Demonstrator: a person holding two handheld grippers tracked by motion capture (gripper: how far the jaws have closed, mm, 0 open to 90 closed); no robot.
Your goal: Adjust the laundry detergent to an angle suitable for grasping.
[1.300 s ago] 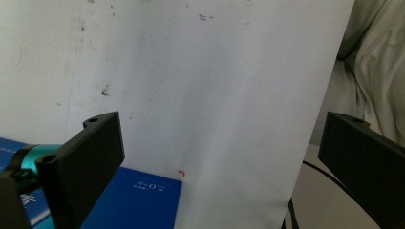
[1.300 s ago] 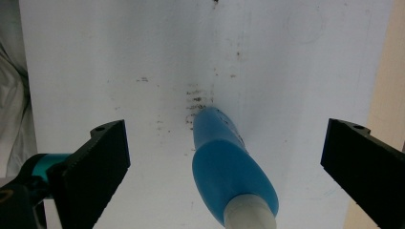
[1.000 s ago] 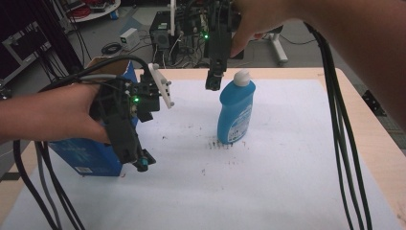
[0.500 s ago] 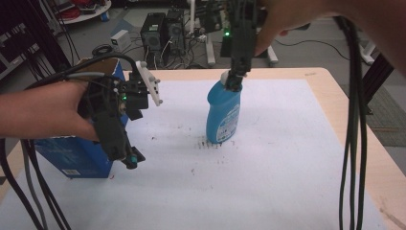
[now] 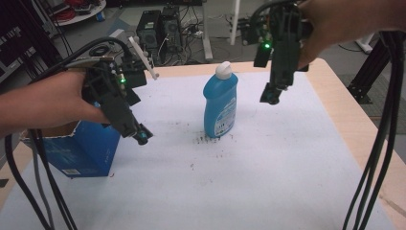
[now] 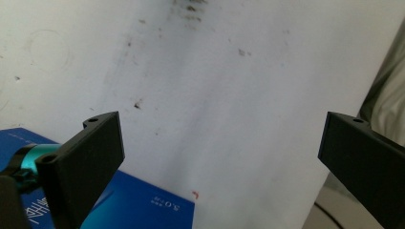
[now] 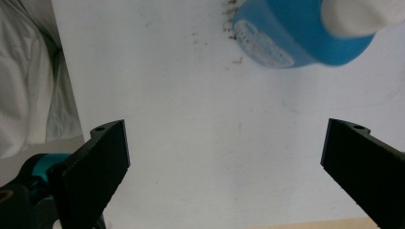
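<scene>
On the white sheet (image 5: 268, 167), blue bottle (image 5: 220, 103) and box (image 5: 88, 148) flank spread, empty grippers.

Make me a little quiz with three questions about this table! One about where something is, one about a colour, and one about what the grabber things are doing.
1. Where is the blue box?
A. at the table's left edge
B. at the table's right edge
C. on top of the bottle

2. What colour is the bottle's cap?
A. red
B. white
C. black

3. What is the right gripper doing?
A. squeezing the bottle
B. holding the box
C. open, holding nothing

Answers:
1. A: in the high view the box sits at the left edge, beside the left gripper.
2. B: the blue bottle standing upright in the middle has a white cap.
3. C: the right gripper view shows its jaws wide apart with only the white table between them.
</scene>
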